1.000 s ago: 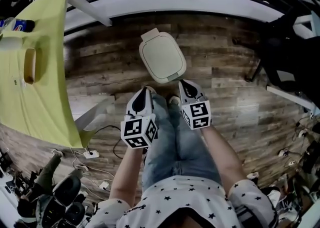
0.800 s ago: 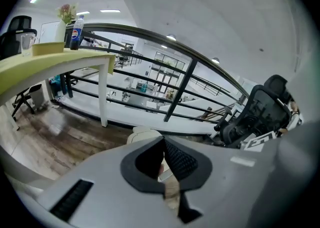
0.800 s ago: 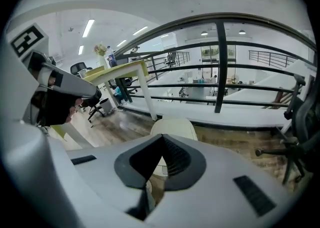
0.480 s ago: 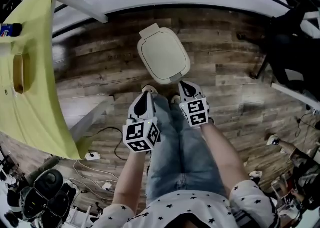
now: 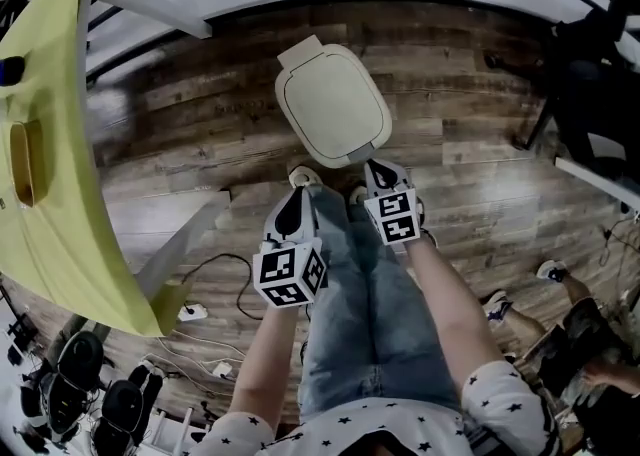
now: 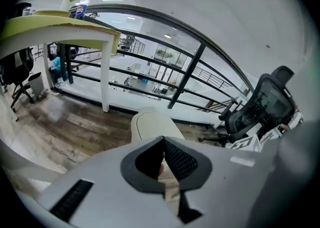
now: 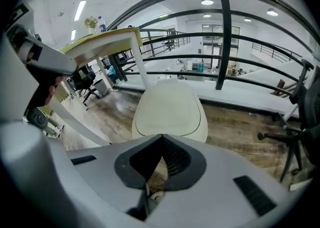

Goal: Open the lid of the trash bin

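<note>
Head view: the trash bin lid (image 5: 332, 109), upper centre, has drawn closer to the left hand-held gripper (image 5: 296, 194) and right hand-held gripper (image 5: 376, 168), both closed and empty; the approach looks nearly done.

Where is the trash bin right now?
In the head view the trash bin stands lid closed on the wood floor, just beyond the right gripper, with the yellow table off to its left.
</note>
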A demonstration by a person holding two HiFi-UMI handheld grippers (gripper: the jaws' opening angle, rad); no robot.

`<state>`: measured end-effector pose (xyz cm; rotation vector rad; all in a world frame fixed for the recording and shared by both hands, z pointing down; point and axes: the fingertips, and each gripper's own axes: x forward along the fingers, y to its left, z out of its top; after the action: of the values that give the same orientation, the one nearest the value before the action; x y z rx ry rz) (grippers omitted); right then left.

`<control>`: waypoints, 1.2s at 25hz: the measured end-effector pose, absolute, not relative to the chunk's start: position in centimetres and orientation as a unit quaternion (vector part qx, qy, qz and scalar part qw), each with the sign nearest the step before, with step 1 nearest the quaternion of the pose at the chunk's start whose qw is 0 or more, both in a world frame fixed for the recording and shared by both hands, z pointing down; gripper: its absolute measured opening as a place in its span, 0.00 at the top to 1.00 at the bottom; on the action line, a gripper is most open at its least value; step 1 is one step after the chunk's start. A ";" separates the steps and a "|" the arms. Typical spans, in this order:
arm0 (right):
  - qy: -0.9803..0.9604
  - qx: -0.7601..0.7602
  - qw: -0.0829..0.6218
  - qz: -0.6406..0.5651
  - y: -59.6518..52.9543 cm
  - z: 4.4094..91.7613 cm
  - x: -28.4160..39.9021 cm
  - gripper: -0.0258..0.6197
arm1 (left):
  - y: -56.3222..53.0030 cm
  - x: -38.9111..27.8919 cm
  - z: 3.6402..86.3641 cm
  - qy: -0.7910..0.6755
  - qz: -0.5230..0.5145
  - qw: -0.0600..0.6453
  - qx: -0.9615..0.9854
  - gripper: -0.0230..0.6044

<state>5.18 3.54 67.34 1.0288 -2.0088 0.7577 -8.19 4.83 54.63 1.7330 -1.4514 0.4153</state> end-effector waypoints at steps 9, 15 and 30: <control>-0.771 0.390 0.402 0.302 4.0 71.1 5.2 0.97 | 4.9 -7.8 57.4 -0.563 0.178 0.419 0.690 0.94; -0.768 0.379 0.421 0.299 4.0 72.7 4.8 0.97 | 5.1 -7.5 58.6 -0.555 0.183 0.427 0.690 0.94; -0.756 0.364 0.456 0.298 4.2 73.3 4.9 0.97 | 5.5 -7.2 58.8 -0.544 0.193 0.435 0.691 0.94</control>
<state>4.89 4.20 73.26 0.8974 -1.8640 0.7339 -7.16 5.52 58.83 1.7208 -1.3538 0.4797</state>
